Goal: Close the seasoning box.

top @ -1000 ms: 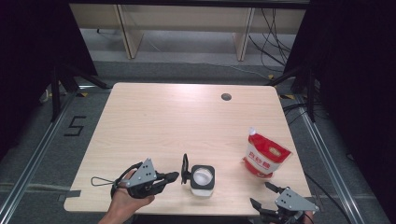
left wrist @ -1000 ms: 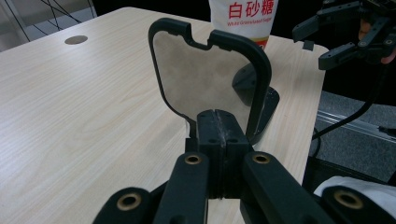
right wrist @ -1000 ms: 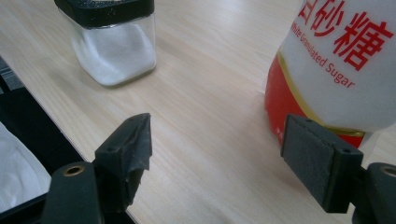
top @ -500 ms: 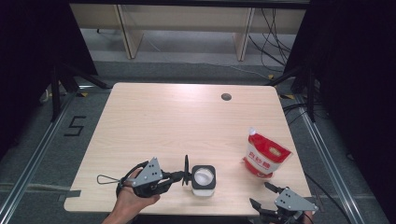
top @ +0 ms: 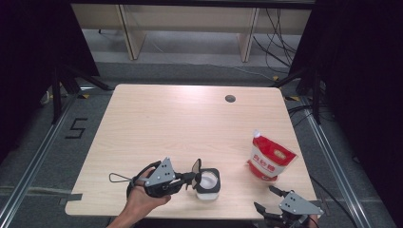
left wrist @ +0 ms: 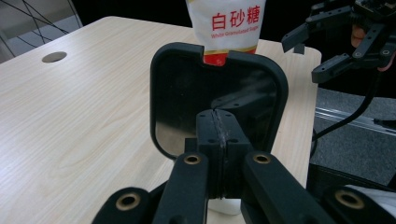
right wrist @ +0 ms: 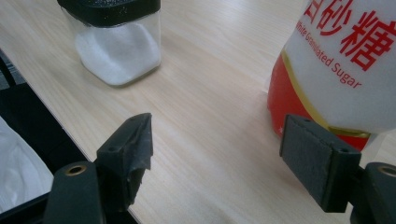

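Note:
A clear jar (top: 208, 185) half full of white sugar stands near the table's front edge, its black hinged lid (top: 196, 166) flipped upright on its left side. My left gripper (top: 190, 179) lies level beside it, shut, with its closed tips (left wrist: 217, 126) right at the lid (left wrist: 177, 93); nothing shows between the pads. A red and white sugar bag (top: 268, 159) stands to the right. My right gripper (top: 264, 198) rests at the front right edge, open and empty (right wrist: 224, 144), aimed between the jar (right wrist: 119, 46) and the bag (right wrist: 336, 60).
The light wooden table (top: 190, 123) has a round cable hole (top: 230, 99) at the back right. Dark curtains stand on both sides, with metal floor rails below. The right gripper (left wrist: 327, 46) shows beyond the bag (left wrist: 229, 23) in the left gripper view.
My left gripper has slid right along the front edge until its tips reach the upright lid. The jar, the bag and the right gripper have stayed put.

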`<act>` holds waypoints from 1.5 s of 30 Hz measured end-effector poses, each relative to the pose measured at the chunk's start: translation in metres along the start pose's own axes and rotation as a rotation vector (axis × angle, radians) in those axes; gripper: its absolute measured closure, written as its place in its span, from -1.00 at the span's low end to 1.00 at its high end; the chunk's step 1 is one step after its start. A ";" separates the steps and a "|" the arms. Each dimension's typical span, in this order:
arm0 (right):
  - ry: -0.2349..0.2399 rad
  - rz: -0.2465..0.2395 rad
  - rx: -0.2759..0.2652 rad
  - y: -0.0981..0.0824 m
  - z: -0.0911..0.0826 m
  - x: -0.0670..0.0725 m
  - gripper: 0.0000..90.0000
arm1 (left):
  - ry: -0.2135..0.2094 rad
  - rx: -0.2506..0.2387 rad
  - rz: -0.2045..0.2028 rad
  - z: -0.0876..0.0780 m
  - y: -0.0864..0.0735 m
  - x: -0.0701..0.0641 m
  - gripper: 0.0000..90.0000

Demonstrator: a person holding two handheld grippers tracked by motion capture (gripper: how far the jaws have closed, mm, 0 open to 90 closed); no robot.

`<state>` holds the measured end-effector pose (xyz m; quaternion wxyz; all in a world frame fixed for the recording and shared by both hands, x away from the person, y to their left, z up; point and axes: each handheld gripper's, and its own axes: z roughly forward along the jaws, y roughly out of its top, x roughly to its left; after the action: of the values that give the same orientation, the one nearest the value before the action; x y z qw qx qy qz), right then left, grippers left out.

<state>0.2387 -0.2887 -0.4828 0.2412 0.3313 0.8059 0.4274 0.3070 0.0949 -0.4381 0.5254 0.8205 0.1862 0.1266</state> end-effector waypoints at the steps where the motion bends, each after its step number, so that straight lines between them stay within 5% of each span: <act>1: 0.004 -0.006 0.000 0.000 0.000 0.000 -0.40 | -0.002 0.001 0.004 0.002 0.000 -0.001 0.97; 10: 0.003 -0.020 -0.008 0.000 0.001 0.000 -0.40 | -0.011 0.007 -0.007 0.009 -0.001 -0.002 0.96; 15: 0.008 -0.029 -0.006 0.000 0.002 0.000 -0.40 | -0.024 0.017 0.020 0.012 -0.001 -0.003 0.96; 16: 0.008 -0.024 -0.007 0.000 0.002 0.001 -0.40 | -0.031 0.018 -0.003 0.013 -0.001 -0.004 0.96; 25: 0.013 -0.032 -0.012 0.000 0.003 0.001 -0.39 | -0.039 0.051 0.027 0.023 -0.005 -0.007 0.95; 33: 0.011 -0.036 -0.007 0.000 0.003 0.001 -0.39 | -0.042 0.042 0.004 0.024 -0.007 -0.008 0.90; 39: 0.012 -0.035 -0.008 0.000 0.003 0.001 -0.39 | -0.081 -0.018 -0.047 0.016 -0.005 -0.003 0.56; 45: 0.016 -0.034 -0.013 0.000 0.003 0.001 -0.39 | -0.065 -0.020 -0.085 0.005 -0.004 0.003 0.04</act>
<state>0.2402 -0.2860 -0.4843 0.2439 0.3127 0.8104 0.4313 0.3105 0.0940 -0.4441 0.5443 0.8102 0.2025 0.0791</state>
